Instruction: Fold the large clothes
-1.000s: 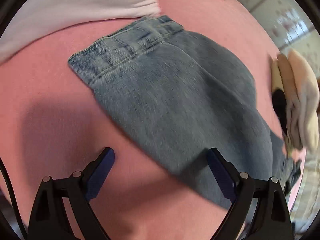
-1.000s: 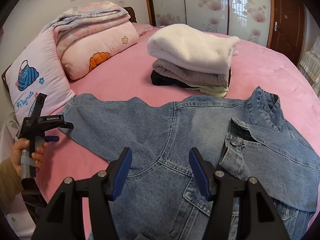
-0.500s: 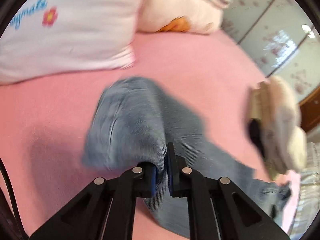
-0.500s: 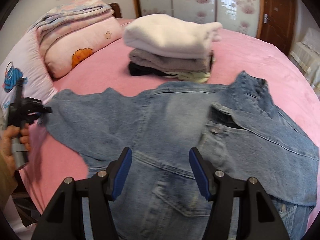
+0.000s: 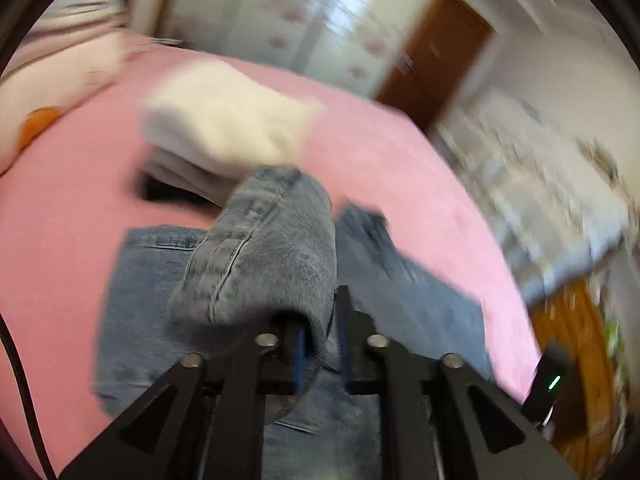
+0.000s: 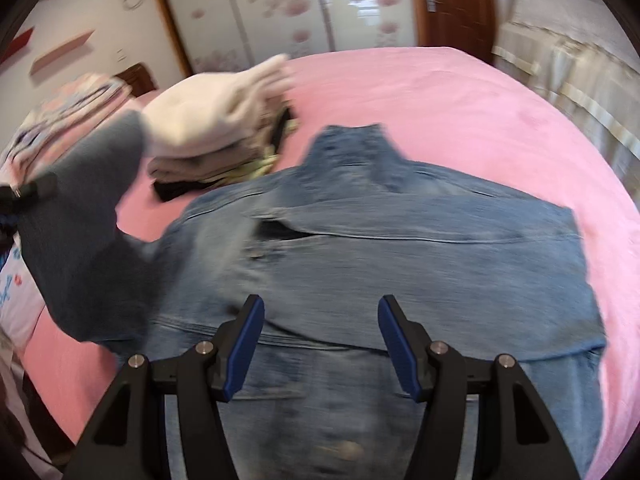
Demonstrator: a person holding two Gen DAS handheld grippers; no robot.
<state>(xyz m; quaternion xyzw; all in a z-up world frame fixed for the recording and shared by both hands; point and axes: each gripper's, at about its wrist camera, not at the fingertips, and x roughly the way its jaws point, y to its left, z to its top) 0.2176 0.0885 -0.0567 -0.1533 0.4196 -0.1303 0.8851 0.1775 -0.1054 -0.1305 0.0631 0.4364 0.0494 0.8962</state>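
Your left gripper (image 5: 322, 344) is clamped on the cuff end of the jacket's sleeve (image 5: 264, 256), the denim bunched between the blue pads; its jaws have just been opening a little, yet cloth is between them and the sleeve hangs lifted off the bed (image 5: 60, 208). Keep that pinch firm and carry the sleeve across over the jacket's body, laying it flat and straight rather than dropping it in a heap.

Your right gripper (image 6: 322, 346) hovers low over the jacket (image 6: 420, 264), jaws well apart and holding nothing. You could use it to pin the body near the shoulder seam so the cloth doesn't drag as the sleeve comes over.

The jacket lies spread on the pink bed, collar pointing away from you. Beyond its collar, near the far left, sits a stack of folded clothes (image 6: 216, 128) with a white piece on top.

No brand or label on the jacket can be read; the pillow (image 6: 12, 280) at the left edge shows only blurred blue marks.
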